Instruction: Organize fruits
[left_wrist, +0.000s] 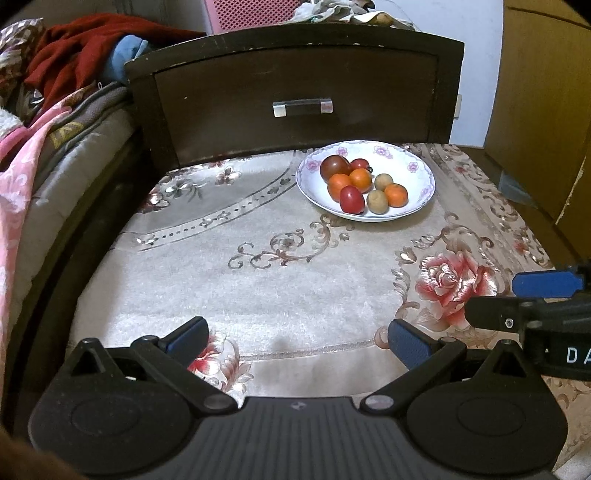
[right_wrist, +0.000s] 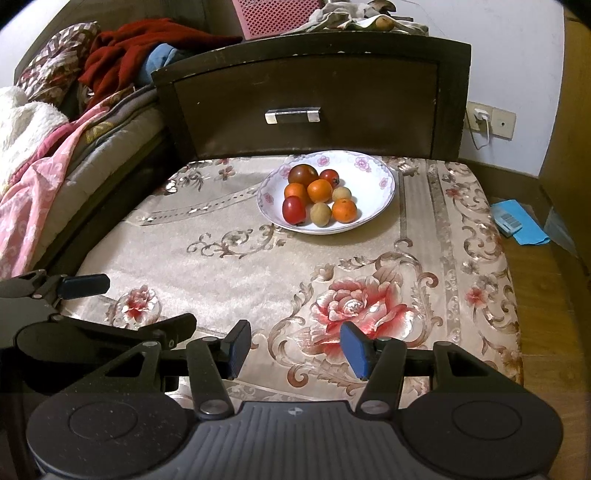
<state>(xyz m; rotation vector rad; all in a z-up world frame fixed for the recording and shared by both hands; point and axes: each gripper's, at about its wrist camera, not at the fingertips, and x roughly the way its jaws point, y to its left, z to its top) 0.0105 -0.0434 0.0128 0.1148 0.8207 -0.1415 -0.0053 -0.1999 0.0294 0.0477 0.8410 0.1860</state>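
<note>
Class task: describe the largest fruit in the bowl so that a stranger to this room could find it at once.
Find the dark wooden drawer front; before it a white flowered bowl sits on the floral cloth. The fruit at the bowl's back left, nearest the drawer, is the dark brownish-red tomato, bigger and duller than its neighbours.

A white bowl (right_wrist: 376, 206) rimmed with pink flowers holds red, orange and perhaps tan fruits (right_wrist: 319, 197) on beige rose-patterned cloth (right_wrist: 258, 266).
</note>
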